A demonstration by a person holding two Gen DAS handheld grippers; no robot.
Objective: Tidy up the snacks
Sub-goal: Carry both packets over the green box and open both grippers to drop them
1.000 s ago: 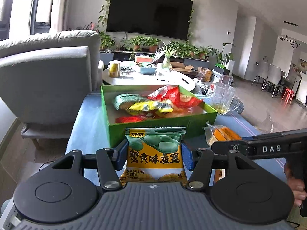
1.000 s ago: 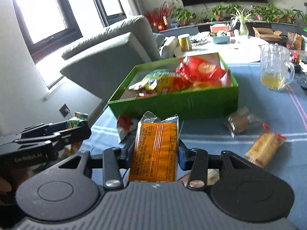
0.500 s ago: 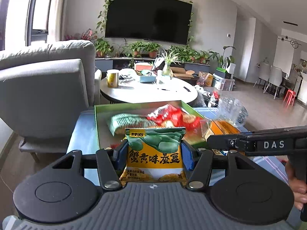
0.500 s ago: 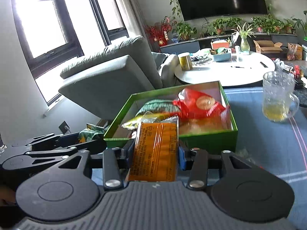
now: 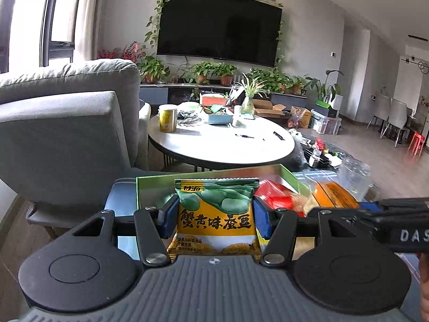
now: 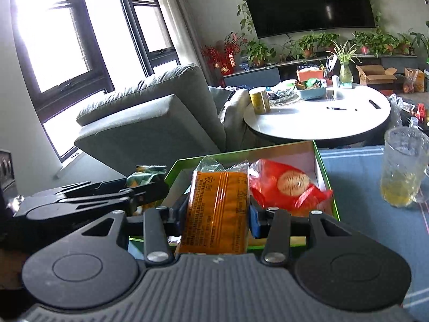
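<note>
Our left tongs [image 5: 215, 218] clench a green packet [image 5: 216, 214]; our right tongs [image 6: 215, 216] clench an orange packet [image 6: 217, 212], both above the box [image 6: 325, 177].

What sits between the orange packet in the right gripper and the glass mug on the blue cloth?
In the right wrist view, a red snack bag lying in the green box, then bare blue cloth.

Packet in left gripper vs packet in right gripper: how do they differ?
The green-and-yellow packet is opaque with large printed characters; the orange packet has small dark print only. The former's top seal stands flat, the latter's is crumpled clear film. Both stand upright, each clamped by its sides, the first in the left gripper, the second in the right gripper.
</note>
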